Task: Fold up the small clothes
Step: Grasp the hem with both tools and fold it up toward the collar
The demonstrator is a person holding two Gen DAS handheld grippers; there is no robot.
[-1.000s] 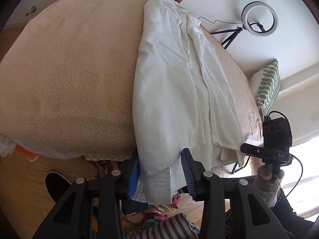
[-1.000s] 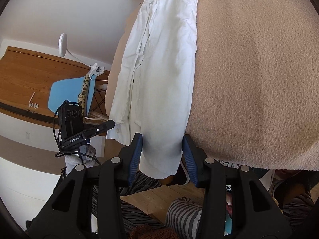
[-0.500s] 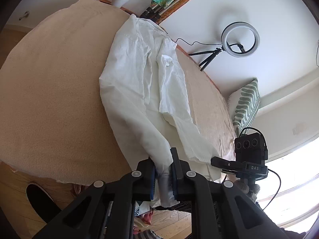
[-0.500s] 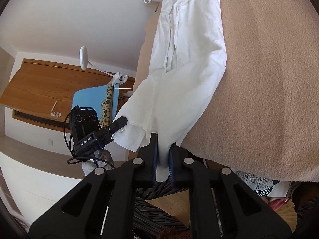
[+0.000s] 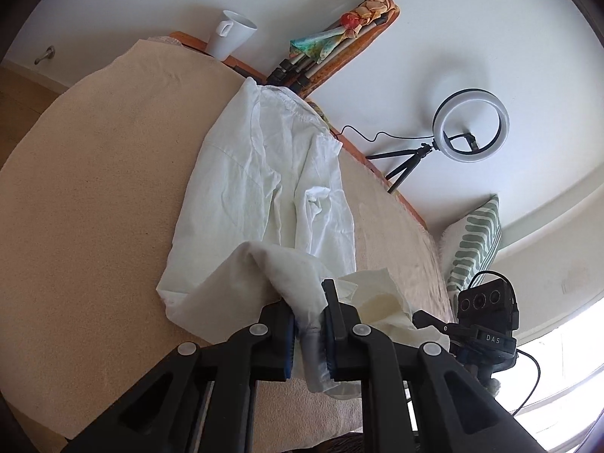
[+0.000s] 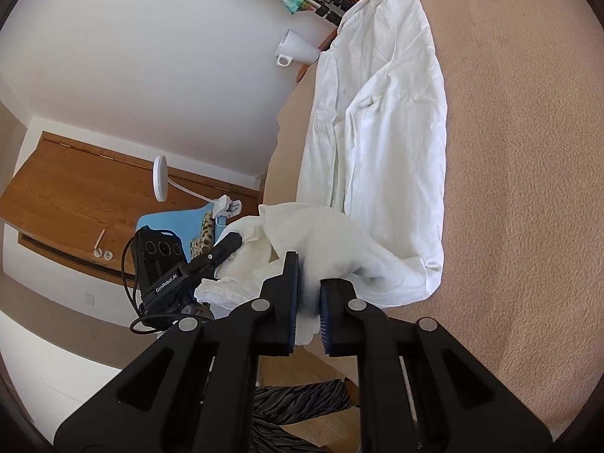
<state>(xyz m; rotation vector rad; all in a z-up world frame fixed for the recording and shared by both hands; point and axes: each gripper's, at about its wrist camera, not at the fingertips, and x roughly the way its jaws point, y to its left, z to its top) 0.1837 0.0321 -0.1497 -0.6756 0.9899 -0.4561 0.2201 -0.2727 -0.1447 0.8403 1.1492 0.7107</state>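
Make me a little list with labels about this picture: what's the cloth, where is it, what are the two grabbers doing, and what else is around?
Cloth: white shirt
Resting on: beige blanket
Left gripper: shut on the shirt's near end
Right gripper: shut on the shirt's near end
Near end: lifted and bunched
Nearby: white mug, ring light, striped pillow

A white, wrinkled, long-sleeved shirt (image 5: pixel 271 185) lies lengthwise on a beige textured surface, its collar end toward the top of the frame. Its lower end is lifted off the surface and bunched into a fold at the lower centre. In the right wrist view the shirt (image 6: pixel 385 128) runs from upper right down to the centre, hem raised.
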